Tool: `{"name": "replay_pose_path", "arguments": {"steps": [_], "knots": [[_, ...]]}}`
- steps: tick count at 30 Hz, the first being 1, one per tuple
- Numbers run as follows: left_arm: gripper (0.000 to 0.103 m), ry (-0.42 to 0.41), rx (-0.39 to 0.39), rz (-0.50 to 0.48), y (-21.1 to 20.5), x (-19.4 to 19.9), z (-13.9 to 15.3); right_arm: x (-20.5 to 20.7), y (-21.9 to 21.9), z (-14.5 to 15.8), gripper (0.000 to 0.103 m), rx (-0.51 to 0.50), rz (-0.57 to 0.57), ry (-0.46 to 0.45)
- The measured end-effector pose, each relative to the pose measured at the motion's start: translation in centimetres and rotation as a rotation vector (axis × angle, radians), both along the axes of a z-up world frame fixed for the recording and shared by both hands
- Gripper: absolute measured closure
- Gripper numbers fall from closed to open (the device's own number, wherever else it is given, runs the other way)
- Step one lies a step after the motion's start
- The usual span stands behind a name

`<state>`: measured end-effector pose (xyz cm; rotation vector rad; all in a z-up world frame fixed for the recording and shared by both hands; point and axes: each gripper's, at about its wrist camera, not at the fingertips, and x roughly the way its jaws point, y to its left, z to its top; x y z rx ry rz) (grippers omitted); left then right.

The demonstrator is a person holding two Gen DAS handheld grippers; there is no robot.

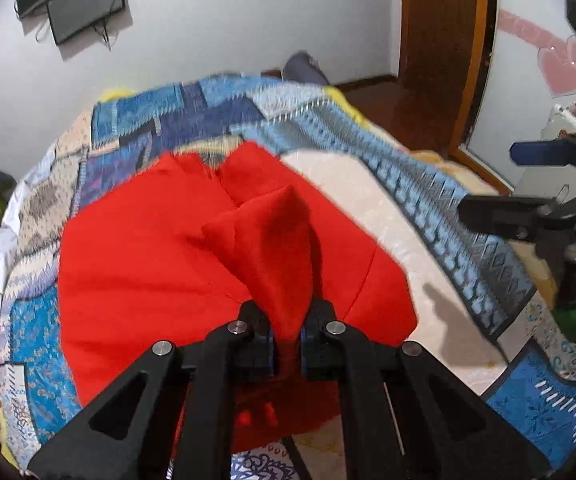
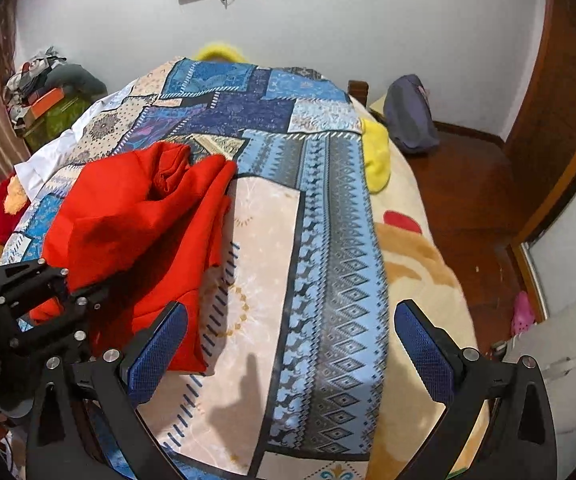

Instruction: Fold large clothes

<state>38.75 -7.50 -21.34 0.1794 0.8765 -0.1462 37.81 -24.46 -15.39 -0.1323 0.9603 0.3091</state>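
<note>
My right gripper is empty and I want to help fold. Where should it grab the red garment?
Judging by its pose: take the red garment's right-hand edge, coming from the bare bedspread side. That edge lies exposed, nearest the open right gripper; the left gripper already pinches a bunched peak.

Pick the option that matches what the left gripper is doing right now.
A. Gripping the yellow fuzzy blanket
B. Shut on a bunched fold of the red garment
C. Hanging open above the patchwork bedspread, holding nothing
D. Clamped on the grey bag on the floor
B: in the left wrist view the left gripper has its jaws closed on a pinched peak of the red garment, while the right gripper hangs open and empty.
</note>
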Motion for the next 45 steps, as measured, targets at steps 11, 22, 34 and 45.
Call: {"name": "replay_pose_path", "arguments": {"steps": [11,22,34,45], "knots": [[0.050,0.069,-0.037,0.001,2.6,-2.4,1.0,-0.7,1.1,1.0,0.000,0.074,0.023,0.027],[0.020,-0.005,-0.036,0.297,16.8,-3.6,3.8,1.6,9.0,0.9,0.000,0.211,0.166,0.143],[0.020,0.126,-0.093,0.387,21.0,-2.1,-5.5,8.1,19.7,-6.7,0.011,0.210,0.213,0.388],[0.020,0.110,-0.091,0.382,22.2,-2.5,-3.7,5.9,23.0,-3.0,0.096,0.145,0.302,0.225]]}}
